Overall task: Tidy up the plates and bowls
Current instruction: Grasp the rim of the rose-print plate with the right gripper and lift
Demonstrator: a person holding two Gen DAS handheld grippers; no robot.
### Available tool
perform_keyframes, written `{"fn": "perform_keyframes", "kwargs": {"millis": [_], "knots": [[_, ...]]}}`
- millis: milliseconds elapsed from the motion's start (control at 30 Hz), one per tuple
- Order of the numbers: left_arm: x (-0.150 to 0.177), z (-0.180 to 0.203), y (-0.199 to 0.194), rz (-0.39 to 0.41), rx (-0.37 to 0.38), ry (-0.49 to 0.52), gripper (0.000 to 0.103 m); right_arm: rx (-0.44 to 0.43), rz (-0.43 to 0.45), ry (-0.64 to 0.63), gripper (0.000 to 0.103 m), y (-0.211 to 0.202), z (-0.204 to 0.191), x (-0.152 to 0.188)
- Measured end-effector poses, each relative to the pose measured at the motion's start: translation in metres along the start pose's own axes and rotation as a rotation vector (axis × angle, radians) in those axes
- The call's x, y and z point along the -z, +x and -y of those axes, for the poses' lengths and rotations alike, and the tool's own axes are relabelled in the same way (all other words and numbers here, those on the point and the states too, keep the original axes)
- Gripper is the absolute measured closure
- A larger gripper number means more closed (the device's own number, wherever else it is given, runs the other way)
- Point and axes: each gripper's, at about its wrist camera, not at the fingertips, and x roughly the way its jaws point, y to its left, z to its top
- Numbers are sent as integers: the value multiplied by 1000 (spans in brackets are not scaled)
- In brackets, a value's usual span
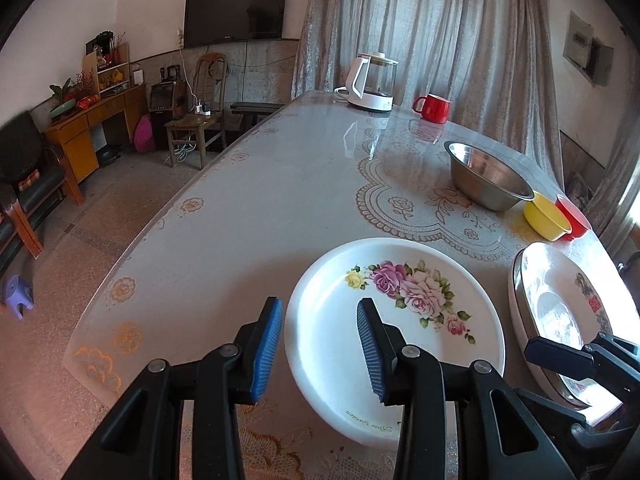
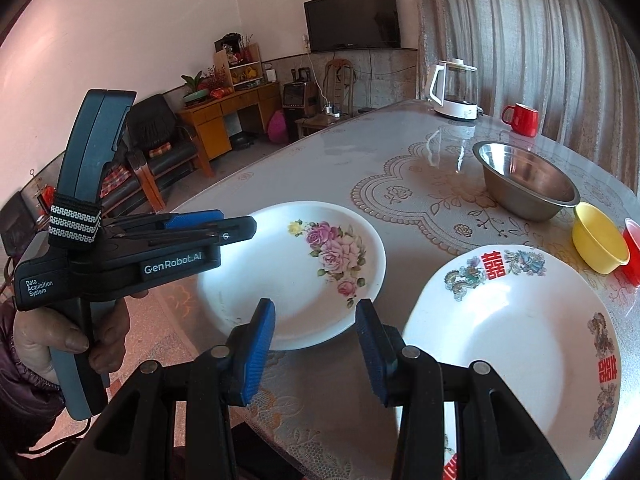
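Two plates lie on the desk [image 2: 320, 168]. My left tongs [image 1: 320, 322] are spread over the near rim of the rose plate [image 1: 394, 334], pinching nothing. My right tongs [image 2: 316, 326] are spread and empty, just right of it. The dragon plate [image 2: 516, 344] is beside it; steel bowl [image 2: 526, 186], yellow bowl [image 2: 598, 240] and red bowl [image 2: 633, 248] sit farther off.

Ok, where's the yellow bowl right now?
The yellow bowl sits at the table's right side, between the steel bowl and a red cup, beyond the dragon plate.
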Motion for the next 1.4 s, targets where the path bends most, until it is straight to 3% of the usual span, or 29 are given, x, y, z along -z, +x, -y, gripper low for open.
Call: {"fn": "perform_keyframes", "kwargs": {"millis": [133,333,567,800,900,1267,1333,1400], "knots": [[0,-8,1,-7,-10,-13,63,-39,-29,-62,61,2,-13,1],[1,-17,8,-51,-1,-52,63,-6,-69,-159,60,7,-20,-7],[6,-20,10,-58,13,-54,63,-2,-127,-147,57,19,-2,-28],[16,-24,13,-66,61,-73,63,65,-171,-126,57,38,15,-43],[19,-21,13,-67,91,-78,63,140,-213,-119,57,52,22,-48],[31,-9,6,-55,167,-87,64,68,-312,-127,57,82,38,-63],[33,-6,5,-45,149,-81,64,41,-325,-155,57,86,35,-64],[33,-5,5,-38,130,-91,67,7,-350,-187,66,89,30,-60]]}}
